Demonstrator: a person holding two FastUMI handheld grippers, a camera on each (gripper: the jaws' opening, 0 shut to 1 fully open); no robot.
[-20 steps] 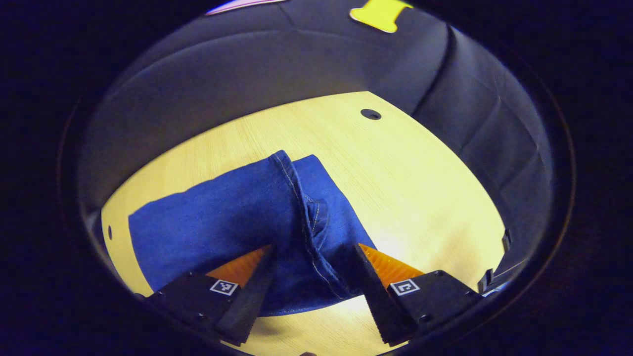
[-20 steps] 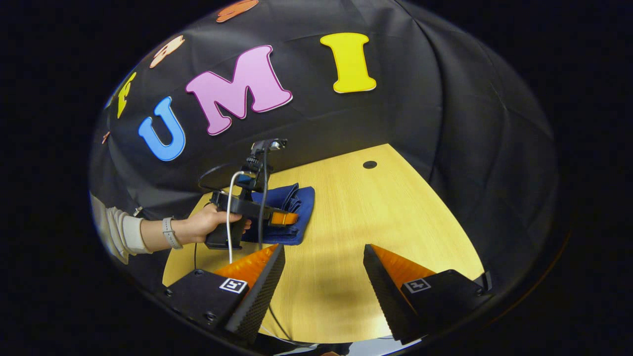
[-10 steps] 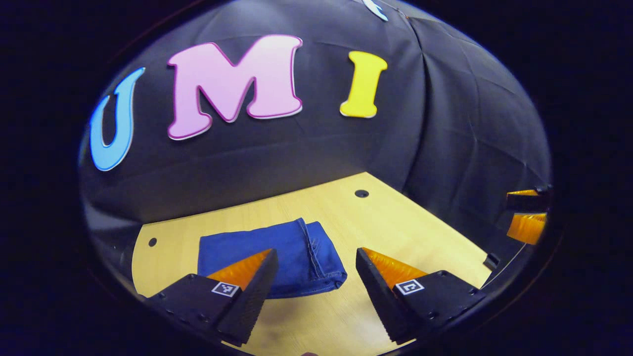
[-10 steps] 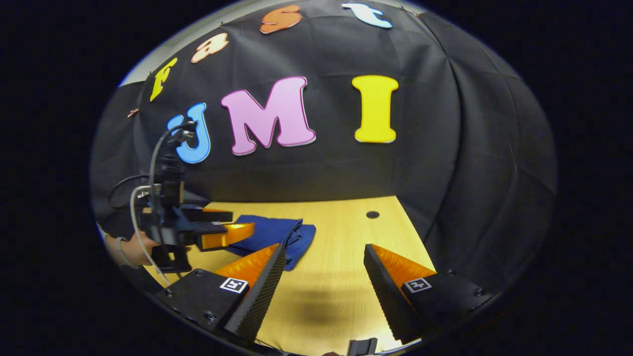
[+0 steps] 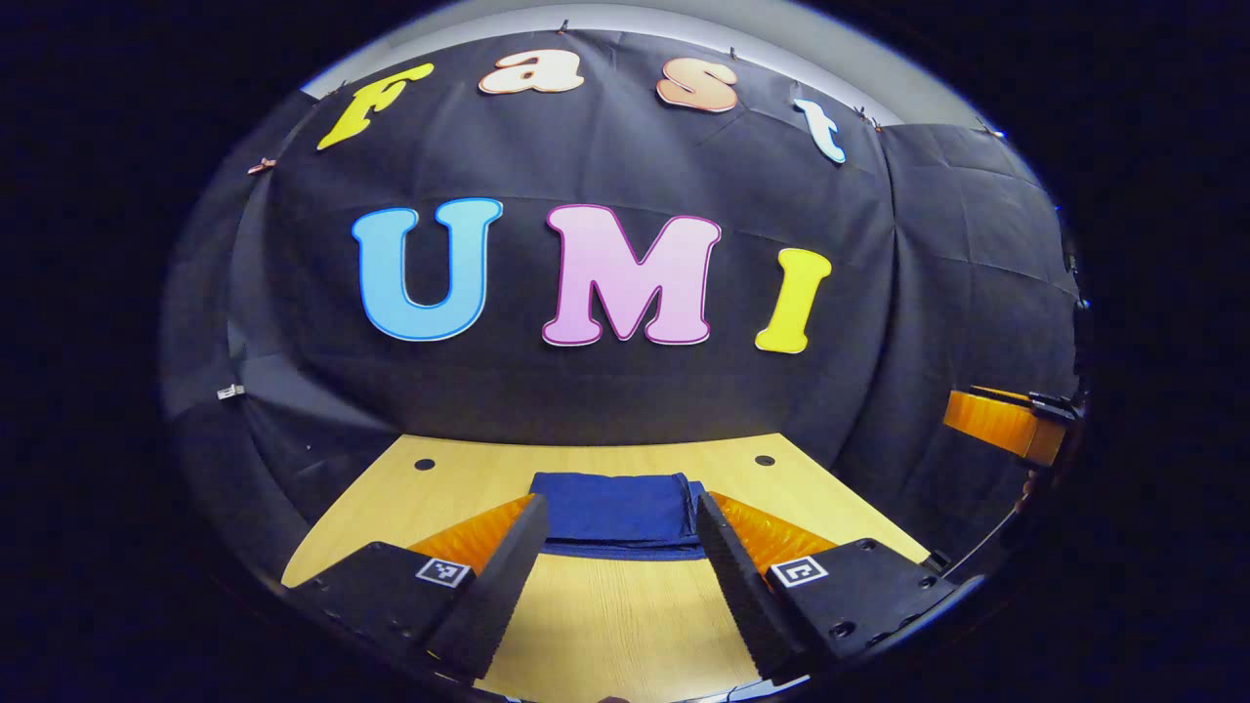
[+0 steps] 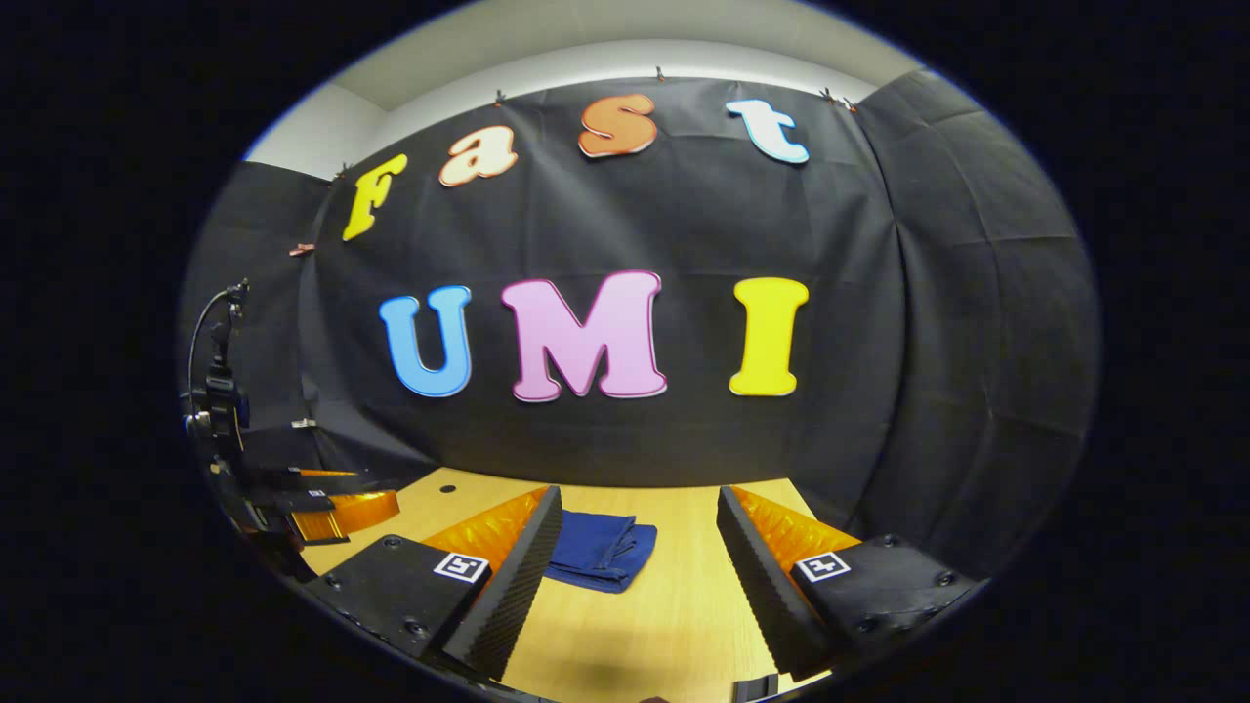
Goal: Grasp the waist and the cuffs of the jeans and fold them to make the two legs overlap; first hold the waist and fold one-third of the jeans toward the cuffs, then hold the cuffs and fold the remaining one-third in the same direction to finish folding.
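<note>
Jeans [image 5: 617, 508] lay folded on the table [image 5: 625, 625], far side. You held the left gripper [image 5: 615, 576] and right gripper [image 6: 635, 576] above it, jaws spread, grasping nothing.

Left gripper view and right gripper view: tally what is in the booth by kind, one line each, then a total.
Folded jeans: 1
Wooden table: 1
Grippers: 2, the left gripper and the right gripper, both with fingers apart and holding nothing
Round holes in the table top: 2
Total: 6
</note>
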